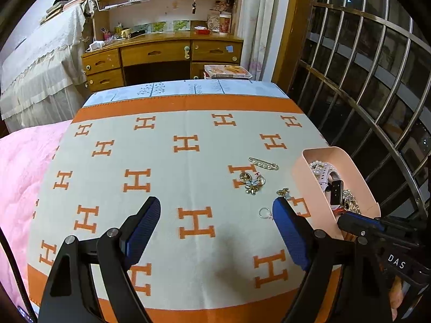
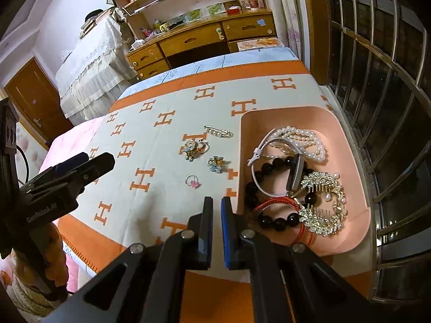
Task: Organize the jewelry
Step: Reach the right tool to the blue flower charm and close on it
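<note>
Your left gripper (image 1: 216, 210) stands wide open with nothing between its blue pads (image 1: 145, 220), angled down over the orange-and-cream blanket (image 1: 167, 167). In the right wrist view your hand (image 2: 51, 245) grips its handle at the left edge.

Loose pieces lie on the blanket just ahead, left to right: a small ring with a pink charm (image 2: 193, 182), a cluster of gold brooches (image 2: 194, 148), a blue flower brooch (image 2: 217, 163) and a pearl bar pin (image 2: 218, 132) farthest away. None touches a gripper.

Your right gripper (image 2: 217, 207) is closed and empty, tilted down, its tips just beside the near left edge of the pink tray (image 2: 358, 223).

That tray sits at the blanket's right side and holds a pearl necklace (image 2: 301, 137), a white-strapped watch (image 2: 293, 175), a black bead bracelet (image 2: 277, 222), a red bangle (image 2: 277, 203) and a rhinestone hair comb (image 2: 323, 204), piled and overlapping.
</note>
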The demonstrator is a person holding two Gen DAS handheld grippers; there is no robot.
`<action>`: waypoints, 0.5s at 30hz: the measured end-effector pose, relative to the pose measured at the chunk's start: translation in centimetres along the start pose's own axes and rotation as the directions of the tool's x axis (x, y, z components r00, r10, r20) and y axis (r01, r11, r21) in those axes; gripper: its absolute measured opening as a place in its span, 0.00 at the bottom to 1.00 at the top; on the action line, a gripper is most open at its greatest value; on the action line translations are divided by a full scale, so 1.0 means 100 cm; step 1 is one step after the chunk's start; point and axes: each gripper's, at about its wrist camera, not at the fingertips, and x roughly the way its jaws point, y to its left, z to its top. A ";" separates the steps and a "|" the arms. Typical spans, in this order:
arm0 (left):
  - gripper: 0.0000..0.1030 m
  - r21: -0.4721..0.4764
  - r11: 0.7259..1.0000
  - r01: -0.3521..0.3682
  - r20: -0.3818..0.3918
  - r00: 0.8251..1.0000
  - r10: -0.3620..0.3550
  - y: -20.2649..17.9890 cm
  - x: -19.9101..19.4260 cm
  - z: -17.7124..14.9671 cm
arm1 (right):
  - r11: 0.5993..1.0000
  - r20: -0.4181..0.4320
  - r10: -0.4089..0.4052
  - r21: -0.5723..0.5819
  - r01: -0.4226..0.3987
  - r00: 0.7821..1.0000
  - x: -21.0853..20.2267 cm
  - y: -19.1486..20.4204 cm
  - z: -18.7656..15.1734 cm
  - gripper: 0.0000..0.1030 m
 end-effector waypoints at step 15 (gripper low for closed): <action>0.81 -0.008 1.000 0.001 -0.035 0.999 -0.001 0.009 0.010 -0.002 | 0.999 0.006 0.004 -0.043 -0.004 1.000 0.008 0.013 0.009 0.34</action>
